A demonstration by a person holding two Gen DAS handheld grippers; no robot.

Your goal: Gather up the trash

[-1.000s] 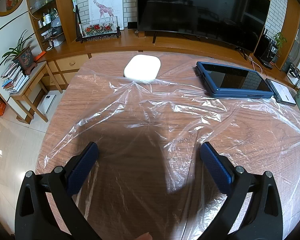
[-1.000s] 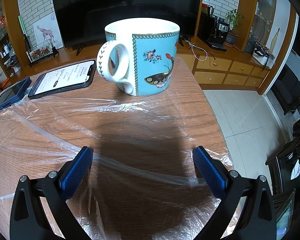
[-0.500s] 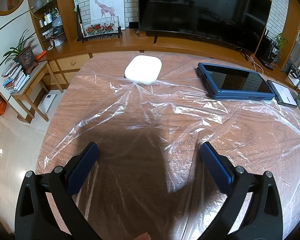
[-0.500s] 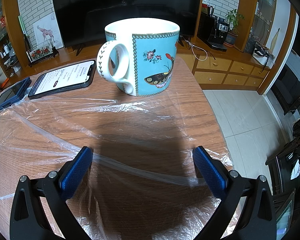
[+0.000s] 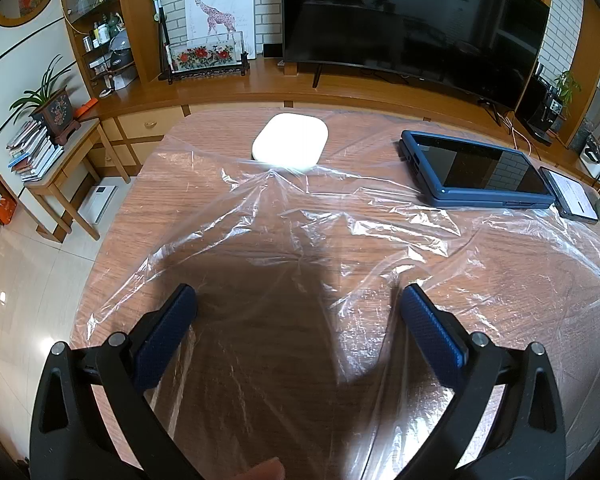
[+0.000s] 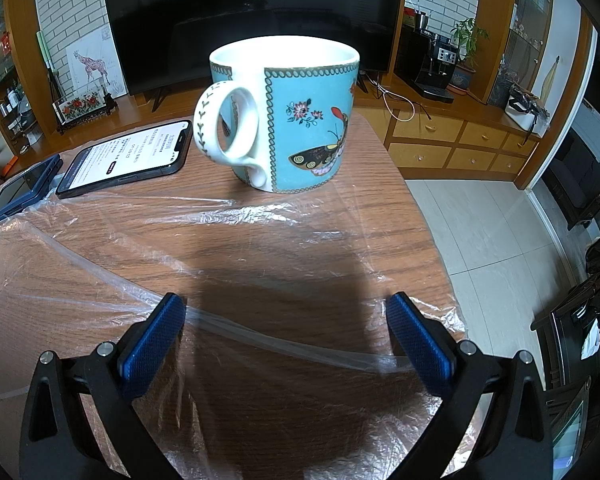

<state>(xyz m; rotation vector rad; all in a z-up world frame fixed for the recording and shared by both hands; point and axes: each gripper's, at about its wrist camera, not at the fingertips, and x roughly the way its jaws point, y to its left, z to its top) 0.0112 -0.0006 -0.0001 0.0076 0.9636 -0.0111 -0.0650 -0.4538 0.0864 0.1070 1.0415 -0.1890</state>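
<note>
A large sheet of clear crinkled plastic film point(image 5: 340, 240) lies spread over the wooden table point(image 5: 204, 200). My left gripper point(image 5: 298, 312) hangs open just above the film near its left part, with nothing between its blue pads. The same plastic film point(image 6: 220, 248) shows in the right wrist view, with a raised fold running between the fingers. My right gripper point(image 6: 286, 324) is open over that fold, near the table's right edge.
A white flat box point(image 5: 290, 147), a blue-cased tablet point(image 5: 480, 168) and a phone point(image 5: 572, 196) lie at the table's far side. A turquoise butterfly mug point(image 6: 288, 116) and the lit phone point(image 6: 128, 156) stand ahead of my right gripper. Floor drops off at the right.
The left wrist view has shifted slightly, so the table objects sit a little lower and nearer. The right gripper has not visibly moved.
</note>
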